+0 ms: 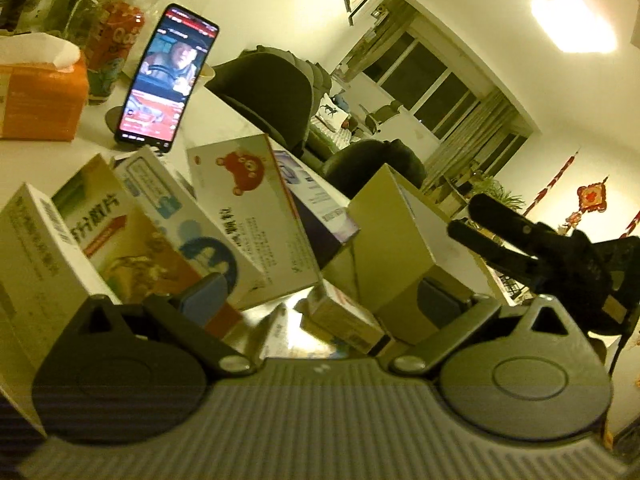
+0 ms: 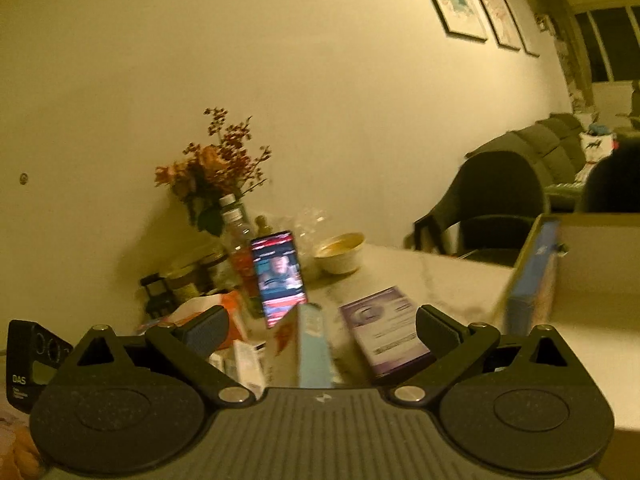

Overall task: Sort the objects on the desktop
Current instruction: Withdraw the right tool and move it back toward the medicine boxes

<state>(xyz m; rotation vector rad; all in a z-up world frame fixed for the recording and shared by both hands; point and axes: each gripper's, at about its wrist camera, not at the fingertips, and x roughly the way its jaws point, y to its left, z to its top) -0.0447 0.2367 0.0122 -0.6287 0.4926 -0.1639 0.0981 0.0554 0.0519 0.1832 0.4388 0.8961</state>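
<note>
With its fingers spread wide and empty, the right gripper (image 2: 322, 330) should line up squarely over the purple box (image 2: 386, 326) lying near on the worktop (image 2: 440, 276) before closing.

Dim, yellow-tinted light fills the room. A ceiling lamp (image 1: 574, 24) glares at two o'clock. Fisheye edges bend and darken; the phone (image 2: 280, 278) blurs.

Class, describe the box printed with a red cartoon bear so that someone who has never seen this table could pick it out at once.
Start at the lit smartphone propped upright on the white table. Just in front of it stands a leaning row of cardboard medicine boxes. The white box with the red cartoon bear is the one in the middle; only it carries a bear, its neighbours showing blue shapes or purple print.
</note>
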